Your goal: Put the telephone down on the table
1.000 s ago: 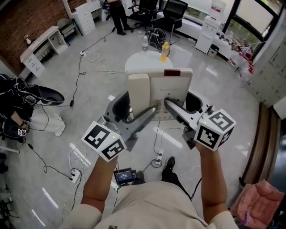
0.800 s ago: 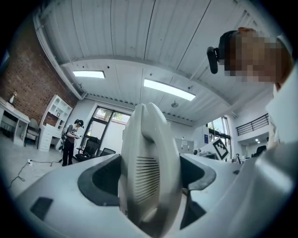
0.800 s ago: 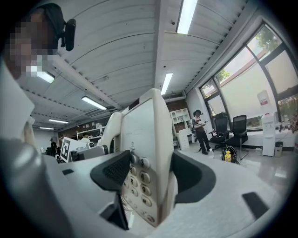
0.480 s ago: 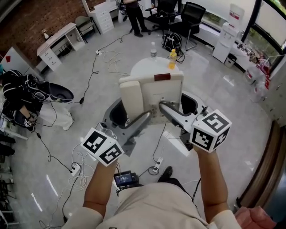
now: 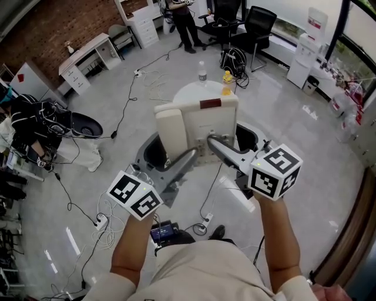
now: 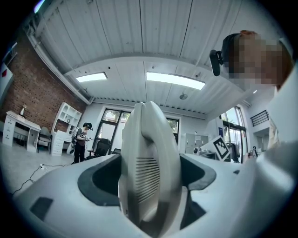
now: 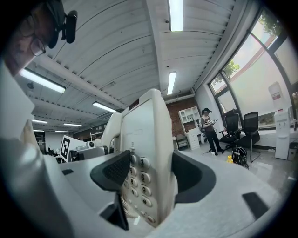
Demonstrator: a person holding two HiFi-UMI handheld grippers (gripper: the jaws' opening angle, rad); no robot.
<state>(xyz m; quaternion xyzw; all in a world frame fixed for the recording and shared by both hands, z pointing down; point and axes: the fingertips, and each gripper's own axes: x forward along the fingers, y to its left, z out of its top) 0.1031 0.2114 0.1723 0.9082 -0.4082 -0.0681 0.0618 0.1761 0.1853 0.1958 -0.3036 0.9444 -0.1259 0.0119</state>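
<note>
A cream desk telephone hangs in the air in front of me, tilted up, its handset resting along its left side. My left gripper is shut on that left side; in the left gripper view the handset fills the gap between the jaws. My right gripper is shut on the telephone's right part. In the right gripper view the keypad sits between the dark pads. A round white table stands on the floor beyond and below the telephone.
A clear bottle and a yellow bottle stand on the round table. Cables and a power strip lie on the floor. Office chairs, a standing person and white desks are further off.
The head view has slid across the room, so the table and floor sit further right and lower. Both grippers keep the telephone held between them with the same hold.
</note>
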